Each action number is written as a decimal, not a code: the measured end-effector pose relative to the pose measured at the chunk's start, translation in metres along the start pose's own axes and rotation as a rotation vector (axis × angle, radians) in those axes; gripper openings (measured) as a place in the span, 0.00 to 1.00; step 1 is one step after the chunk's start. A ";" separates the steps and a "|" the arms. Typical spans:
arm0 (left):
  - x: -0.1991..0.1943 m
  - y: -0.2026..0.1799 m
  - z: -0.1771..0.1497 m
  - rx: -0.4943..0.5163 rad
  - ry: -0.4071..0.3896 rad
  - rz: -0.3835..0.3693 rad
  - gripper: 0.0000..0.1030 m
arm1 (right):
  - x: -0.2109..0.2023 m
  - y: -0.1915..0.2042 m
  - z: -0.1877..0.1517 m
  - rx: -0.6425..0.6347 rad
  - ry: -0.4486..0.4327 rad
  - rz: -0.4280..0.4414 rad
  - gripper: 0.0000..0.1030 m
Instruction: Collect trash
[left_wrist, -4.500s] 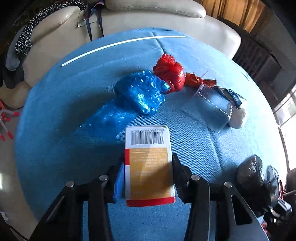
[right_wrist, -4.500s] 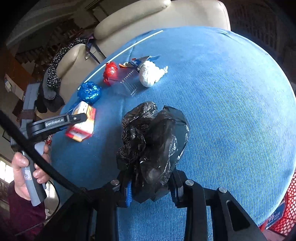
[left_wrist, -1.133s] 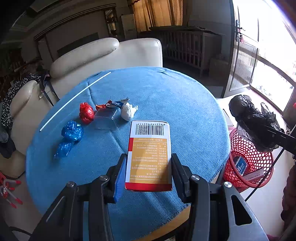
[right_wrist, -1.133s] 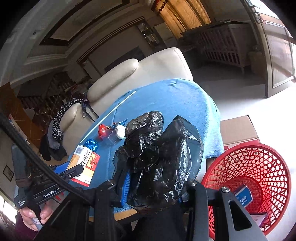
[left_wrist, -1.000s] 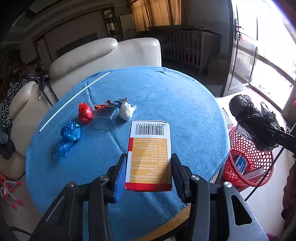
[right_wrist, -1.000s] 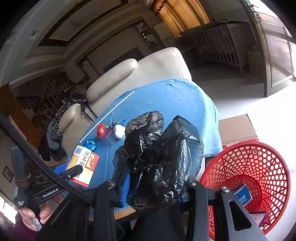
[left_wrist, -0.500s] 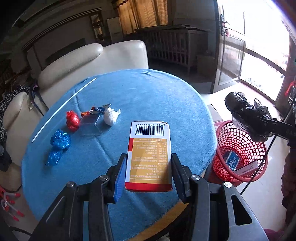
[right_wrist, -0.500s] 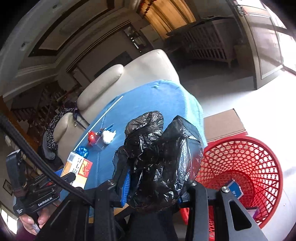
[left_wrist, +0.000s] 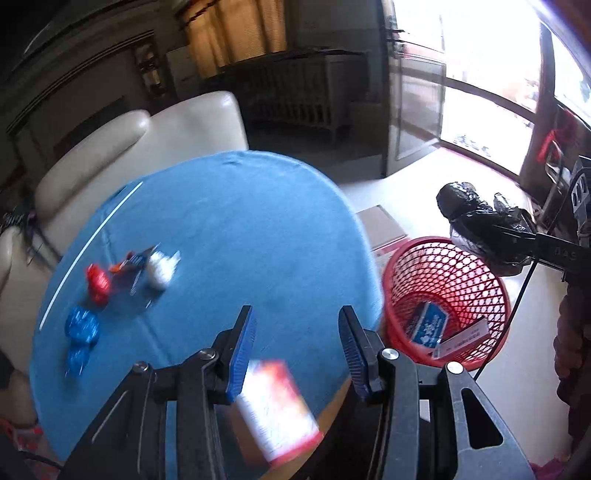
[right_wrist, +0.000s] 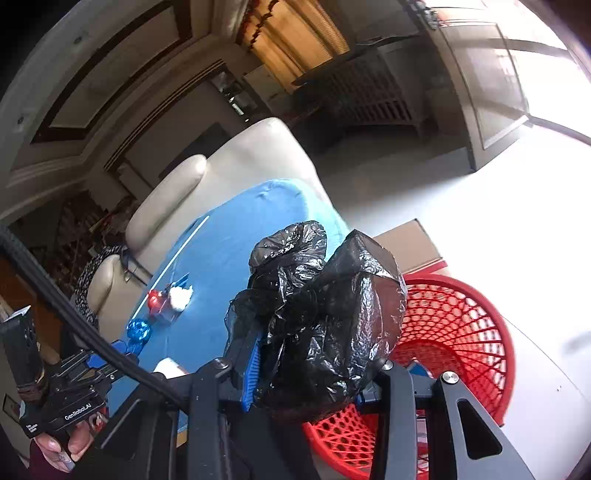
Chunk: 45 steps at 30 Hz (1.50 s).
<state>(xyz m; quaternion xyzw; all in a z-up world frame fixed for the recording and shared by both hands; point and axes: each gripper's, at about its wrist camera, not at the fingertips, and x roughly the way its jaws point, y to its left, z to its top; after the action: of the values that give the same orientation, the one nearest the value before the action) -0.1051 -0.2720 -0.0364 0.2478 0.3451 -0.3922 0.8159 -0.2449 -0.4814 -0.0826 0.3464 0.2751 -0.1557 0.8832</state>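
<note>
While the right gripper clamps the black plastic bag over the red basket, due for release, the carton blurs low behind the left gripper; I cannot tell if it is gripped.

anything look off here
The orange and white box hangs tilted and blurred below the left hand-held gripper, whose blue pads are bare, as if it is dropping loose. It is over the blue table edge, short of the red basket. The right hand-held gripper grips the black bag normally.
</note>
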 end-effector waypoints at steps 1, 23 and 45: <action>0.001 -0.003 0.002 0.007 -0.006 -0.001 0.47 | -0.001 -0.003 0.001 0.005 -0.004 -0.006 0.39; -0.009 0.105 -0.040 -0.318 0.079 -0.008 0.66 | 0.000 -0.011 -0.002 0.017 0.022 -0.020 0.39; 0.013 0.056 -0.077 -0.177 0.177 0.022 0.49 | -0.002 -0.008 -0.001 -0.003 0.031 -0.015 0.39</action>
<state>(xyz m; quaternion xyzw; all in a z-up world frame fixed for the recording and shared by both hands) -0.0822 -0.1942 -0.0880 0.2123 0.4462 -0.3281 0.8051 -0.2504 -0.4862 -0.0866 0.3456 0.2915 -0.1565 0.8781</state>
